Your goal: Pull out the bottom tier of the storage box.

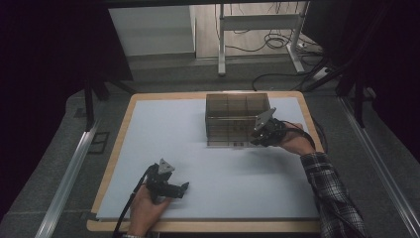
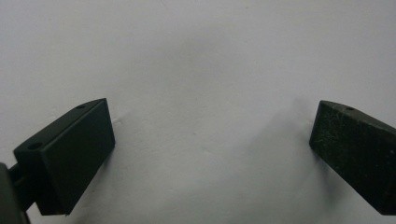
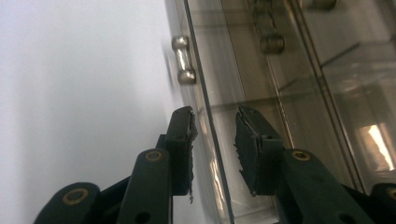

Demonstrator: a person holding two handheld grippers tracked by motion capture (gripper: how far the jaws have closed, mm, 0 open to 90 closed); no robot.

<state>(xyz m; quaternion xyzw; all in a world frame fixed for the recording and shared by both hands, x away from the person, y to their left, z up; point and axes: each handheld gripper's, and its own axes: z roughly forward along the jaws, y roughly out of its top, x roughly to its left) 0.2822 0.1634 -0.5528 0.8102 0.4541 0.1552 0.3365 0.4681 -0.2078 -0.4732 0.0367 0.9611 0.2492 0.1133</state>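
A smoky see-through box [image 1: 236, 111] with drawers stands on the white mat [image 1: 198, 158] at the back right. My right gripper [image 1: 254, 141] is at the box's front right corner. In the right gripper view, its jaws [image 3: 215, 135] straddle the thin edge of a clear drawer front [image 3: 201, 93], with a gap on each side of it. A small metal handle [image 3: 183, 60] sits on that front just beyond the fingertips. My left gripper [image 1: 184, 188] lies low over the mat at the front left. It is open [image 2: 212, 140] with only bare mat between the jaws.
The mat covers a wooden table [image 1: 115, 144] whose edges show all round. Beyond the table are a dark floor, metal desk legs [image 1: 221, 44] and loose cables [image 1: 277, 39]. A metal rail [image 1: 69, 173] runs along the left side.
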